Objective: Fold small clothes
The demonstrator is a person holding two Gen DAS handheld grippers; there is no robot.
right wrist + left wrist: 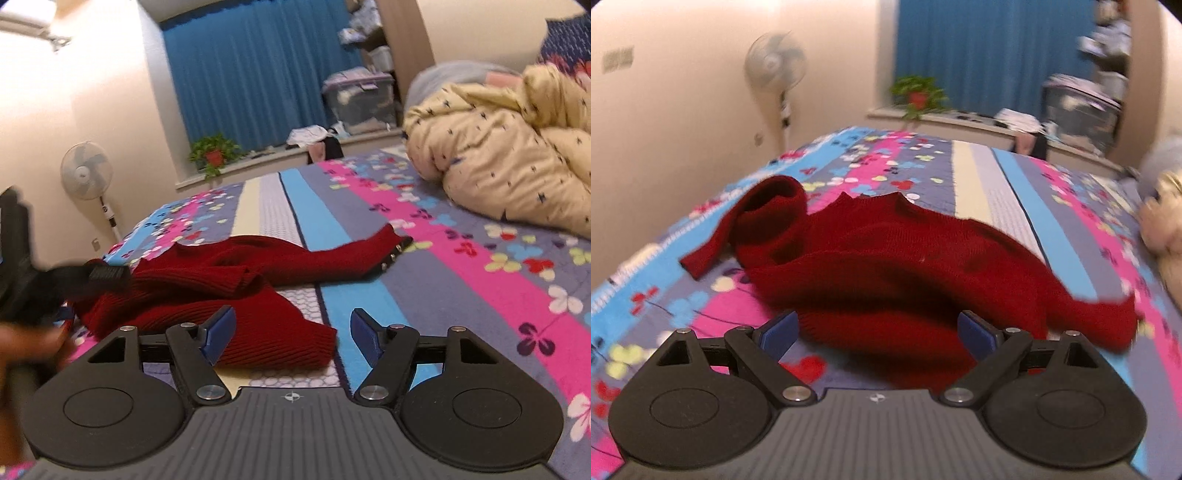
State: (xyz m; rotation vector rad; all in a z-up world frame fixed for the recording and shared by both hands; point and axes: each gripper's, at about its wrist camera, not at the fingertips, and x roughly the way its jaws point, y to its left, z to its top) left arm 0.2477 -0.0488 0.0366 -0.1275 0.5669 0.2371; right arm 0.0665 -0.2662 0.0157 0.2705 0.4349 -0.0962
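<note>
the red sweater [886,266] lies rumpled on the bed [1015,192]. my left tool [877,328] and right tool [291,332] are both spread, pinching nothing. i should catch the near hem corners evenly and pull flat before folding.

One dark red knitted sweater [886,266] lies on one bed with a flowered, striped sheet [461,280]. Two black grippers with blue pads are here, left [877,330] and right [291,332]. One white standing fan [86,171], one green potted plant [214,153], one cream quilt [509,155].
</note>
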